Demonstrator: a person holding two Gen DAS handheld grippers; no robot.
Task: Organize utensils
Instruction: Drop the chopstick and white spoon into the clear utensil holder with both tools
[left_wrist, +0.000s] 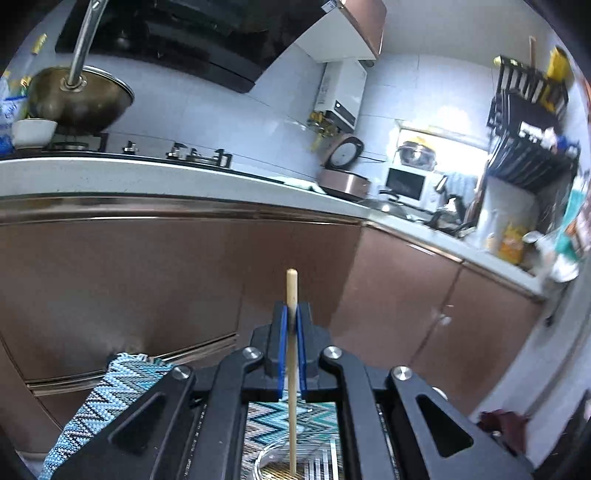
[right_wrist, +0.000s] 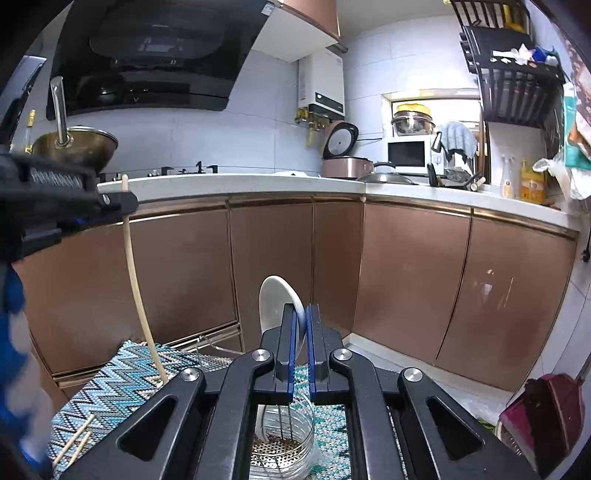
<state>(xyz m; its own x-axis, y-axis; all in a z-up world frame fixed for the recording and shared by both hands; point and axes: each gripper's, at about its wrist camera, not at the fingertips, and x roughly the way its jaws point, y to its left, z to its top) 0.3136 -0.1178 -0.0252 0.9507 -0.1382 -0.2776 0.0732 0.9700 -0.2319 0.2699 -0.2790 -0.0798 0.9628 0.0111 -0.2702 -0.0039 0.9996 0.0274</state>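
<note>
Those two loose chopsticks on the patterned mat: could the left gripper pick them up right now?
Probably not yet. The left gripper is shut on a chopstick of its own, so its jaws are taken. The loose chopsticks lie uncovered on the mat.

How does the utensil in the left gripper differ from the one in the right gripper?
The chopstick is a thin, straight, pale wooden stick; the spoon is white and glossy with a broad rounded end. The left gripper pinches the chopstick's shaft; the right gripper clamps the spoon's edge. Both are held upright in shut jaws.

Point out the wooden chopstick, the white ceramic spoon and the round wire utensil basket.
wooden chopstick (left_wrist: 291, 291), left wrist view, upper tip.
white ceramic spoon (right_wrist: 275, 302), right wrist view, bowl.
round wire utensil basket (right_wrist: 282, 454), right wrist view, perforated bottom.
</note>
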